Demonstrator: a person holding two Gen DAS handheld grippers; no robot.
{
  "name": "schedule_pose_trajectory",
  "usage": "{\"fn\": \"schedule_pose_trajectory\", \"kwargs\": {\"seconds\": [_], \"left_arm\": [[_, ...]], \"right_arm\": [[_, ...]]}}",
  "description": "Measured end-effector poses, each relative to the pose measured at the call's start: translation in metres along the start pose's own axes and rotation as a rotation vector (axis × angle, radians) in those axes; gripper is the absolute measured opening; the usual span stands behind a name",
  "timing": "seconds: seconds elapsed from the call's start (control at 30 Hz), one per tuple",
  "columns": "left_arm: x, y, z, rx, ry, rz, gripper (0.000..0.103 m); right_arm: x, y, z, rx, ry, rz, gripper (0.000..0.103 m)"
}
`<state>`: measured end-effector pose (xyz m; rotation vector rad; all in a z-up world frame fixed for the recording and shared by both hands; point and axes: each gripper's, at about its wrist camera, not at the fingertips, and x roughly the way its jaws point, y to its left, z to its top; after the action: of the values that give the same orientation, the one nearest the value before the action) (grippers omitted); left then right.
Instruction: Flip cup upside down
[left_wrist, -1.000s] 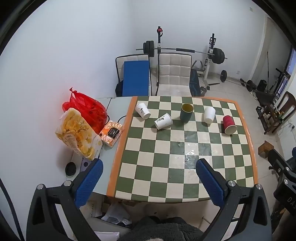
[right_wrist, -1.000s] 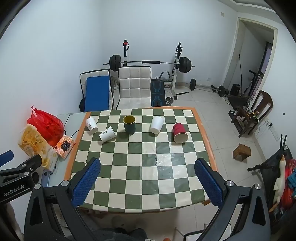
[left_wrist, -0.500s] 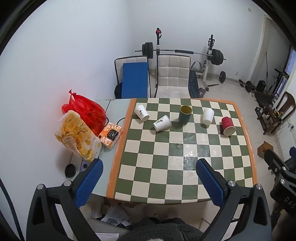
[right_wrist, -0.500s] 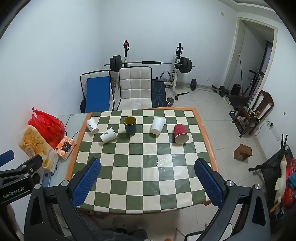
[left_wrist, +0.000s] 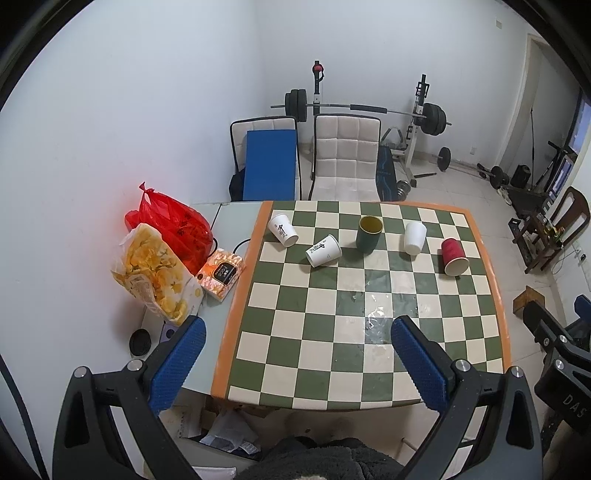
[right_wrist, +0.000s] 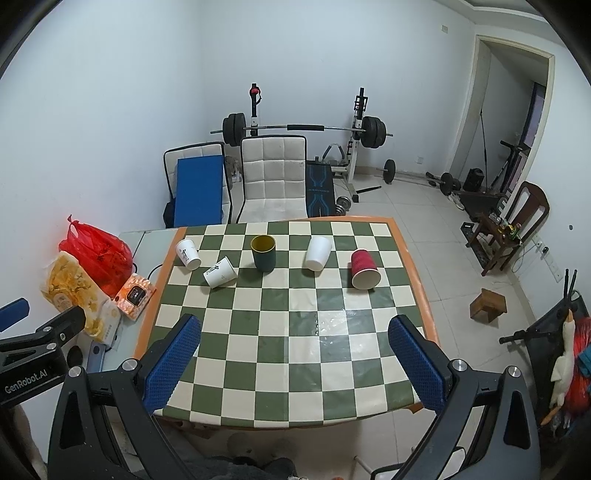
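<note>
Right wrist: "GenRobot.AI" (left hand-held gripper (right_wrist: 14, 310))

Right gripper (right_wrist: 295, 347) hangs over the near edge of the checkered table (right_wrist: 295, 369), blue fingers (right_wrist: 173, 363) spread wide with nothing between them. The dark green cup (right_wrist: 263, 253) stands upright toward the far side. Left of it, two printed white cups (right_wrist: 220, 272) lie tipped. Right of it sit a plain white cup (right_wrist: 317, 253) and a red cup (right_wrist: 364, 268), both upside down.
</note>
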<state>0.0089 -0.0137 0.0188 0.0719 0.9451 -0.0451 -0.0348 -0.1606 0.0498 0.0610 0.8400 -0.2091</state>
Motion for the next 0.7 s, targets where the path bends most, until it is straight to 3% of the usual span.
{"fn": "schedule_pose_trajectory", "kwargs": {"seconds": [0.7], "left_arm": [[-0.008, -0.002, 0.001, -0.003, -0.008, -0.008, 0.103]], "right_arm": [[0.000, -0.001, -0.001, 0.003, -0.006, 0.003, 0.103]]}}
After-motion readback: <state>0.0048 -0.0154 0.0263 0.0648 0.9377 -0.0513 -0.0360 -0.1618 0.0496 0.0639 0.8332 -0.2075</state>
